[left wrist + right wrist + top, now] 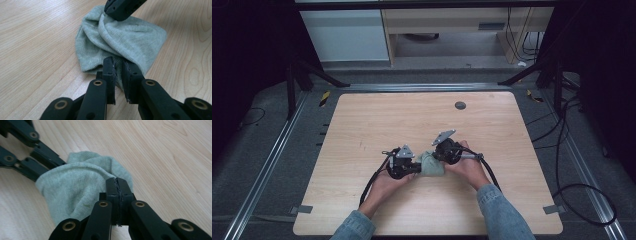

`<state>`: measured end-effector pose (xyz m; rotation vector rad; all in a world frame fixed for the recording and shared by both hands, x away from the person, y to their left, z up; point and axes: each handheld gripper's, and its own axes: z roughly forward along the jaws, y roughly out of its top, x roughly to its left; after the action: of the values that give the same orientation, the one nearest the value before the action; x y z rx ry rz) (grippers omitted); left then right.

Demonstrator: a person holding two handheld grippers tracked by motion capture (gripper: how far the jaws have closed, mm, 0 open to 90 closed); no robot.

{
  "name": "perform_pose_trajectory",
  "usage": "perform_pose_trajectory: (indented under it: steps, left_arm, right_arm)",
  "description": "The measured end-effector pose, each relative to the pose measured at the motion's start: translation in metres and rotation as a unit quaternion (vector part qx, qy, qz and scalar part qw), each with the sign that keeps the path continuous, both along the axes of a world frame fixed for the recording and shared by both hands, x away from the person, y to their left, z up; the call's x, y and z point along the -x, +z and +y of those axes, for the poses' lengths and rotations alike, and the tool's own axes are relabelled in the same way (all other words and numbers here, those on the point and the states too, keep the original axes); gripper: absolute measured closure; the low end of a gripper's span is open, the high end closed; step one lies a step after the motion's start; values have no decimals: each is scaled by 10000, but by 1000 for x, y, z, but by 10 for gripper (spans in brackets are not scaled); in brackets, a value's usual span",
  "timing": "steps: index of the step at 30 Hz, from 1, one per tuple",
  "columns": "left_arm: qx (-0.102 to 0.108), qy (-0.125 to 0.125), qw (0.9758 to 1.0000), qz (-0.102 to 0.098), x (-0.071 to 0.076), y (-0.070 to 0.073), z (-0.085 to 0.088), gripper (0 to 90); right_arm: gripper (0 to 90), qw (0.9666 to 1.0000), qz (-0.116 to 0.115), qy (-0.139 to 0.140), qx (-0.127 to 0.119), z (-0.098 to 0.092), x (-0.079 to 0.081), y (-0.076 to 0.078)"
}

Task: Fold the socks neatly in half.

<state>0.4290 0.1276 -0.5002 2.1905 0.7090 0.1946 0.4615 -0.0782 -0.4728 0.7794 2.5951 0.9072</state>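
A bunched grey-green cloth (430, 164) lies on the wooden table (412, 115) near its front middle, between my two grippers. My left gripper (414, 167) comes at it from the left. In the left gripper view its jaws (118, 68) are pinched on the near edge of the cloth (125, 40). My right gripper (435, 154) reaches in from the right. In the right gripper view its jaws (117, 187) are pressed together at a fold of the cloth (75, 185). The far side of the cloth is hidden under the folds.
A dark round grommet (460, 105) sits in the tabletop at the back right. Black cables (562, 165) loop on the grey floor to the right of the table. Metal rails (267, 165) run along the table's left side.
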Motion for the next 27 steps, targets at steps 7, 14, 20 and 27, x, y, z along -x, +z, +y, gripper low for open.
perform_pose_trajectory:
  steps: [7,14,20,27]
  left_arm:
    - [16,-8,10000,12,0,0,1,807]
    - [51,165,9998,-92,2,7,3,724]
    - [98,459,9985,-292,4,17,10,659]
    - [-34,663,9969,-413,3,21,18,515]
  right_arm:
    - [900,9998,83,-163,26,-2,-6,-6]
    - [842,9998,54,-212,-31,-2,-3,-2]
    - [736,9994,-51,-317,-102,-5,-2,4]
    - [532,9980,-282,-555,-95,-7,2,9]
